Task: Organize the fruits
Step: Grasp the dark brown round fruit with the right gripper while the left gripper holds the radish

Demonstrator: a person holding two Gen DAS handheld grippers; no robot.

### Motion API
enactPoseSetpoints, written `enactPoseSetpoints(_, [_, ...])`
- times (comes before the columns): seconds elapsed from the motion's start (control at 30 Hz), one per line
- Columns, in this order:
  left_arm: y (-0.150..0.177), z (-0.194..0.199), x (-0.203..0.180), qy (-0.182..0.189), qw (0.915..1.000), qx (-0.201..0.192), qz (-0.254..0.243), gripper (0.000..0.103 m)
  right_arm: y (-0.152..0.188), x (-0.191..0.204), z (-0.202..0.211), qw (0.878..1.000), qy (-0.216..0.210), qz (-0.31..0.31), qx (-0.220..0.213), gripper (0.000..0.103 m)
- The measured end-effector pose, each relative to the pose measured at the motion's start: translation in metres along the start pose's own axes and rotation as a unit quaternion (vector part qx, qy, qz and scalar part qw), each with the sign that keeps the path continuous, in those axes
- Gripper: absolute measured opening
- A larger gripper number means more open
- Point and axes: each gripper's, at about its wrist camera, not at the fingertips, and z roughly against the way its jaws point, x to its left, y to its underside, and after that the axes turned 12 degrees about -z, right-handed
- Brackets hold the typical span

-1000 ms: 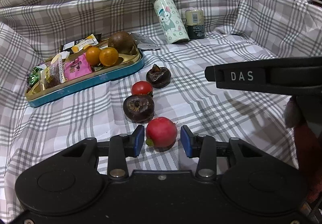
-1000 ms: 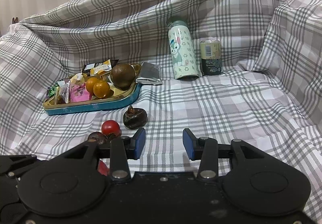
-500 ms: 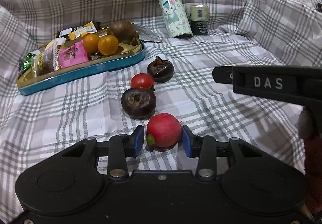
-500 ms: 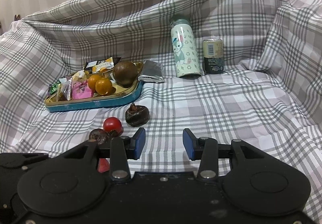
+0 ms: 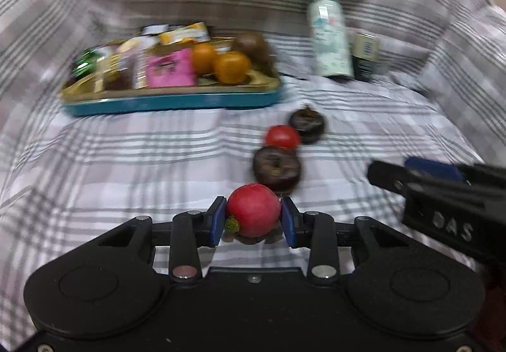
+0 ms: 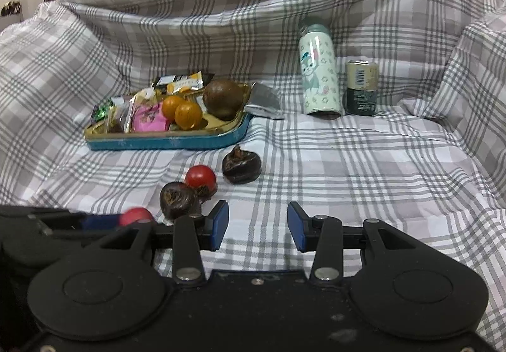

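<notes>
My left gripper (image 5: 254,220) has its fingers closed on the red fruit (image 5: 254,209), which must travel far and left to the tray (image 5: 170,99), while my right gripper (image 6: 257,225) waits open and empty.

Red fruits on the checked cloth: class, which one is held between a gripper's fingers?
The larger red fruit, clamped in the left gripper. The smaller red tomato lies free between two dark fruits.

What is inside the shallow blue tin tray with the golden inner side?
The blue tin tray holds two orange fruits, one large brown round fruit, a pink packet and other snack wrappers. Whatever lies under the packets is covered.
</notes>
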Motion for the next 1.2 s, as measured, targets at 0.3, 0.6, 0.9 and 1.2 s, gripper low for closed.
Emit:
enactPoseSetpoints(0.3, [0.001, -0.002, 0.041, -0.035, 0.996, 0.013, 0.082, 0.045, -0.002, 0.028, -0.019, 0.999, -0.011, 0.009, 0.03, 0.044])
enactPoseSetpoints(0.6, [0.003, 0.002, 0.059, -0.036, 0.9931, 0.007, 0.111, 0.045, 0.001, 0.058, -0.035, 0.998, -0.018, 0.034, 0.046, 0.046])
enactPoseSetpoints(0.9, [0.005, 0.001, 0.073, -0.035, 0.9881, 0.013, 0.149, 0.045, 0.006, 0.071, -0.054, 0.997, -0.003, 0.046, 0.058, 0.049])
enactPoseSetpoints(1.2, [0.004, 0.002, 0.07, -0.041, 0.9889, 0.009, 0.143, 0.045, 0.009, 0.076, -0.061, 0.997, 0.004, 0.061, 0.046, 0.046])
